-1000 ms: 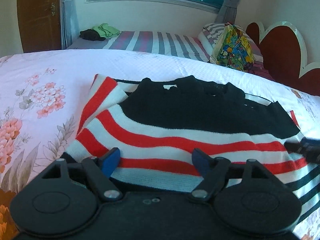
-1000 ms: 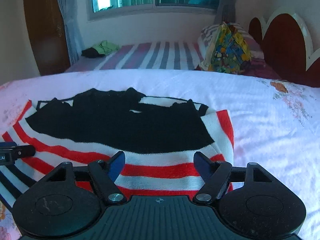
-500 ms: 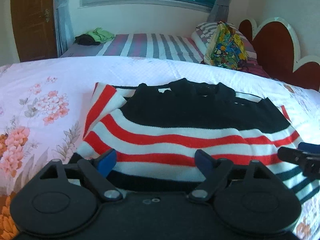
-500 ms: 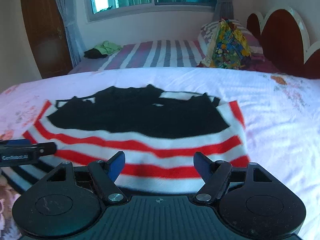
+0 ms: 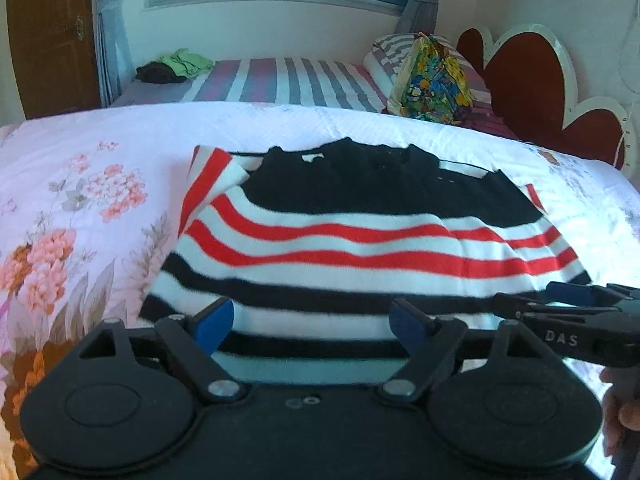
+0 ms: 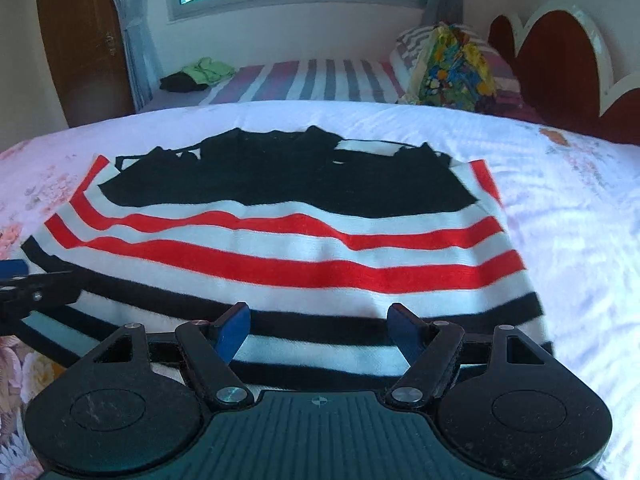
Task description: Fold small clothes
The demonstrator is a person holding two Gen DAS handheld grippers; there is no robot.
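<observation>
A striped knit garment (image 5: 360,248), black at the far end with red, white and black bands, lies flat on the floral bedspread; it also shows in the right wrist view (image 6: 288,240). My left gripper (image 5: 312,326) is open and empty over the garment's near hem, left part. My right gripper (image 6: 318,326) is open and empty over the near hem, right part. The right gripper's fingers (image 5: 568,300) reach in at the right edge of the left wrist view. The left gripper's fingers (image 6: 36,288) show at the left edge of the right wrist view.
The pink floral bedspread (image 5: 80,208) extends left and far. A second bed with a striped sheet (image 5: 280,84) holds dark and green clothes (image 5: 172,68) and a colourful bag (image 5: 432,80). A red-brown headboard (image 5: 532,80) stands at right; a wooden door (image 5: 52,36) at left.
Both grippers have drawn back toward me from over the red stripes to the near hem, so the black and white bands now show. Both stayed open.
</observation>
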